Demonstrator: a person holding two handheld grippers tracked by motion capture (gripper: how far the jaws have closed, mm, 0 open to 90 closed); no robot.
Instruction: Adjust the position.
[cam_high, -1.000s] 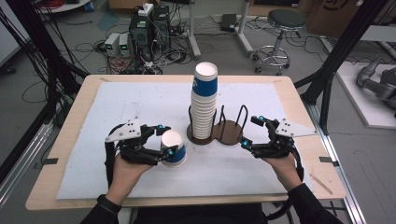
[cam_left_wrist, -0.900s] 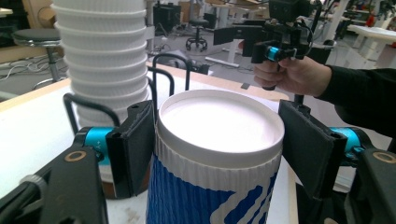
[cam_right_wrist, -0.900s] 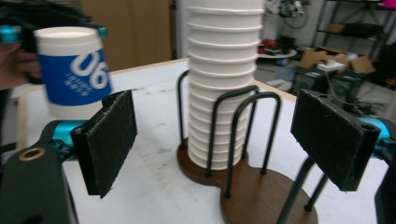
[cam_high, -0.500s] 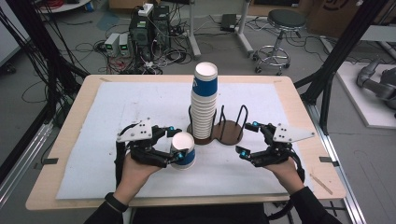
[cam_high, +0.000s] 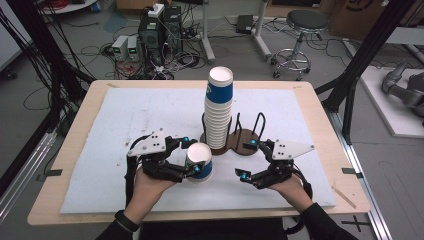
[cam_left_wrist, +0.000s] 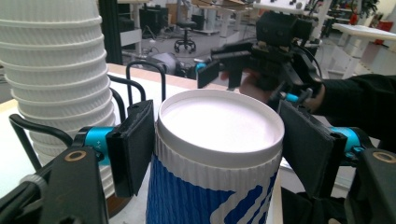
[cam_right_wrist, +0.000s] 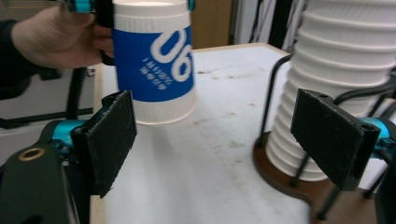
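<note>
The left gripper (cam_high: 192, 157) was clamped on a lidded blue-and-white paper cup (cam_high: 199, 162), held off the white mat (cam_high: 125, 120), near the cup stack (cam_high: 219, 112) in its wire rack (cam_high: 245, 135). The right gripper (cam_high: 247, 160), jaws apart and empty, faced the cup; a handover seemingly remained.

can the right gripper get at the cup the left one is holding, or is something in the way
Probably yes. The right gripper has its jaws open and faces the cup, which the left gripper holds clamped near its rim. Bare table mat lies between them; the cup stack stands off to the side.
</note>
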